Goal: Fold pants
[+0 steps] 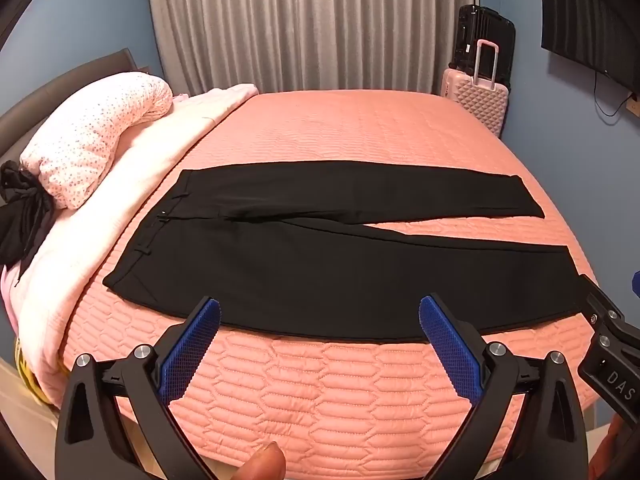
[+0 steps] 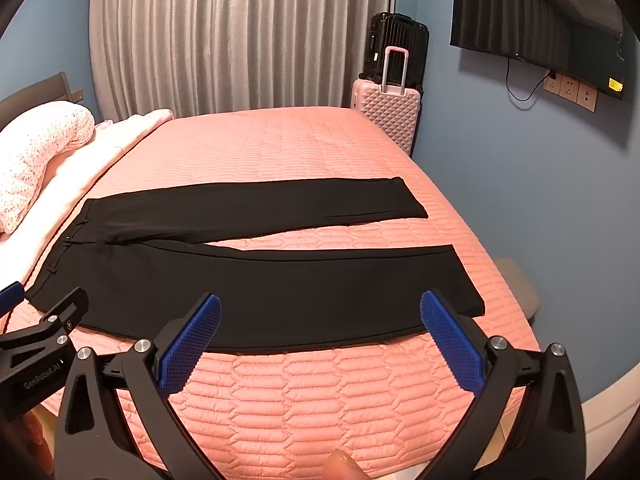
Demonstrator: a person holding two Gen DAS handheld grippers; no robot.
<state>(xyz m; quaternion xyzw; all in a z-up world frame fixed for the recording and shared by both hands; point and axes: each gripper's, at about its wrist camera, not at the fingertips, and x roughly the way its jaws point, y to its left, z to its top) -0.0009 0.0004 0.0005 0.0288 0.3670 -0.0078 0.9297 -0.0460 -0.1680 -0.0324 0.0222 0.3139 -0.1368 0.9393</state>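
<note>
Black pants (image 1: 320,264) lie flat on the pink quilted bed (image 1: 320,392), waistband to the left, the two legs spread apart and pointing right. They also show in the right wrist view (image 2: 260,284). My left gripper (image 1: 319,312) is open and empty, hovering just before the near edge of the near leg. My right gripper (image 2: 320,308) is open and empty, hovering before the near leg closer to its hem. Each gripper shows at the edge of the other's view.
A rolled floral duvet (image 1: 92,136) and pale pink blanket (image 1: 160,148) lie at the bed's left. A dark garment (image 1: 24,216) hangs there. A pink suitcase (image 2: 386,114) and a black one (image 2: 396,40) stand behind. A wall TV (image 2: 536,28) hangs at right.
</note>
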